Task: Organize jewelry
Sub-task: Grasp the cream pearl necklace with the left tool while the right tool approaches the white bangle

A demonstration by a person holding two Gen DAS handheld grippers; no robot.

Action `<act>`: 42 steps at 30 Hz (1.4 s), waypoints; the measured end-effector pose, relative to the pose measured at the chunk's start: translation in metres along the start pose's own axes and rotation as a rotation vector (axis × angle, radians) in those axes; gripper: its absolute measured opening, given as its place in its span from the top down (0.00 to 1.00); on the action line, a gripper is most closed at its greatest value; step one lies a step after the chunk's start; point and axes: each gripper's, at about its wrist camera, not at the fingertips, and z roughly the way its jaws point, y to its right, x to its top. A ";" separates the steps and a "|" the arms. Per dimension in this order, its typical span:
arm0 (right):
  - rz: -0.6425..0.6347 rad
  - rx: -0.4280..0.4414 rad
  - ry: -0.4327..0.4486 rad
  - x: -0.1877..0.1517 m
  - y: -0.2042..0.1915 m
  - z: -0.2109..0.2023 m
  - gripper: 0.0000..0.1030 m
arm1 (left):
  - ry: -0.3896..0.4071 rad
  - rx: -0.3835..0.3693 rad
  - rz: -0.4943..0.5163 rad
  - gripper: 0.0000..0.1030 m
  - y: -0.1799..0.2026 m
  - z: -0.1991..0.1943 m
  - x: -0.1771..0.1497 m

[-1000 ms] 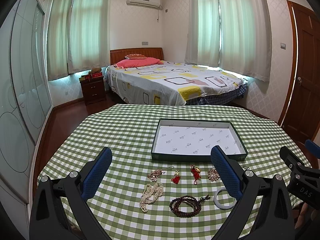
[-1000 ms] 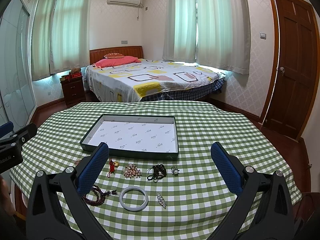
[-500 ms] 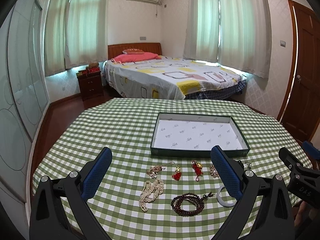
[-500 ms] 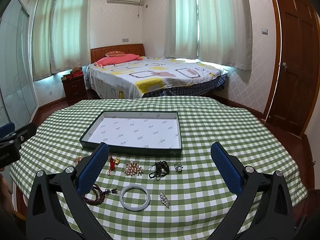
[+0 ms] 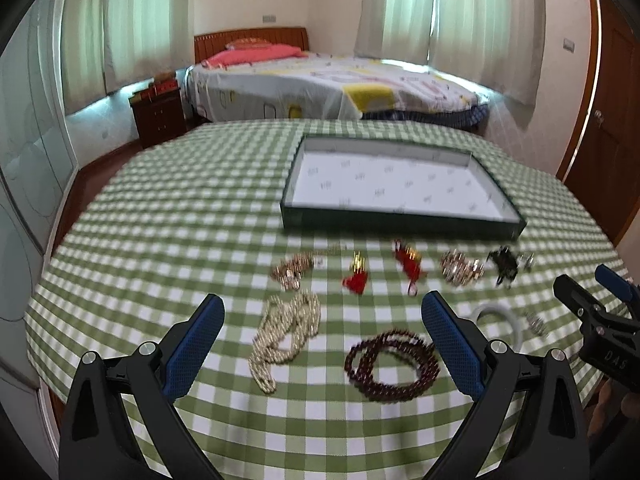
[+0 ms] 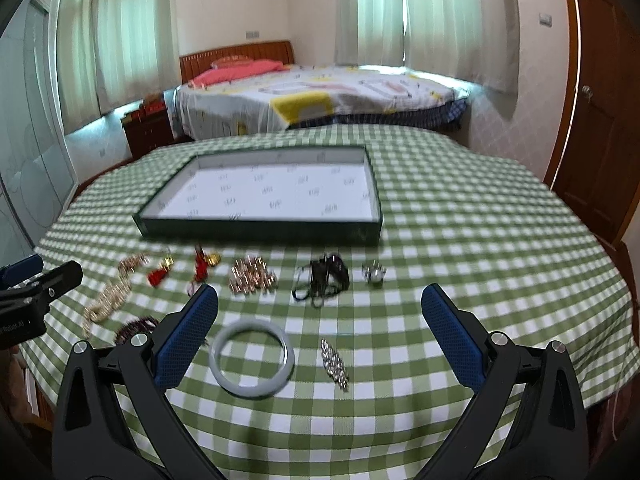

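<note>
Jewelry lies on a green checked tablecloth [image 5: 160, 216] before an empty dark green tray [image 5: 400, 220] with a white floor, also in the right wrist view [image 6: 260, 234]. My left gripper [image 5: 320, 336] is open above a pearl necklace [image 5: 286, 330] and a dark red bead bracelet [image 5: 394, 364]. My right gripper [image 6: 318, 326] is open above a pale jade bangle [image 6: 252, 356] and a rhinestone clip [image 6: 335, 364]. Farther off lie red tassels [image 5: 356, 280], a gold bead bracelet [image 6: 252, 276], a black piece [image 6: 324, 278] and a silver ring [image 6: 373, 272].
The round table's edge drops off close to both grippers. A bed [image 5: 328, 84], a nightstand [image 5: 158, 116] and a brown door [image 6: 600, 120] stand beyond the table. The right gripper shows at the right in the left wrist view [image 5: 600, 320].
Both grippers have moved forward and down toward the jewelry, which now looks larger and nearer. Both stay open. No piece has moved.
</note>
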 end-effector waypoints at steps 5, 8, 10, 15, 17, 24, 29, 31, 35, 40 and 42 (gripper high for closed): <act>0.001 0.014 -0.050 -0.013 0.002 0.018 0.04 | -0.053 0.021 -0.025 0.07 -0.007 0.020 -0.012; 0.000 0.027 -0.075 -0.018 0.000 0.027 0.04 | -0.082 0.040 -0.049 0.07 -0.018 0.032 -0.013; -0.007 0.034 -0.085 -0.019 -0.002 0.031 0.04 | -0.091 0.049 -0.059 0.07 -0.024 0.039 -0.014; -0.025 0.039 -0.106 -0.020 -0.006 0.040 0.04 | -0.116 0.053 -0.067 0.07 -0.038 0.058 -0.015; -0.028 0.044 -0.118 -0.021 -0.008 0.042 0.04 | -0.126 0.061 -0.059 0.07 -0.040 0.066 -0.016; -0.042 0.056 -0.132 -0.020 -0.013 0.048 0.04 | -0.125 0.039 0.021 0.34 -0.036 0.074 -0.019; -0.059 0.063 -0.132 -0.020 -0.017 0.047 0.04 | -0.101 0.023 0.040 0.40 -0.036 0.072 -0.021; -0.063 0.065 -0.135 -0.020 -0.019 0.048 0.04 | -0.096 0.018 0.046 0.45 -0.035 0.071 -0.021; -0.063 0.068 -0.136 -0.020 -0.020 0.047 0.04 | -0.082 0.012 0.064 0.63 -0.032 0.068 -0.023; -0.066 0.073 -0.134 -0.021 -0.021 0.046 0.04 | -0.078 0.021 0.062 0.80 -0.034 0.067 -0.022; -0.068 0.076 -0.133 -0.021 -0.022 0.046 0.04 | -0.077 0.013 0.051 0.86 -0.036 0.067 -0.022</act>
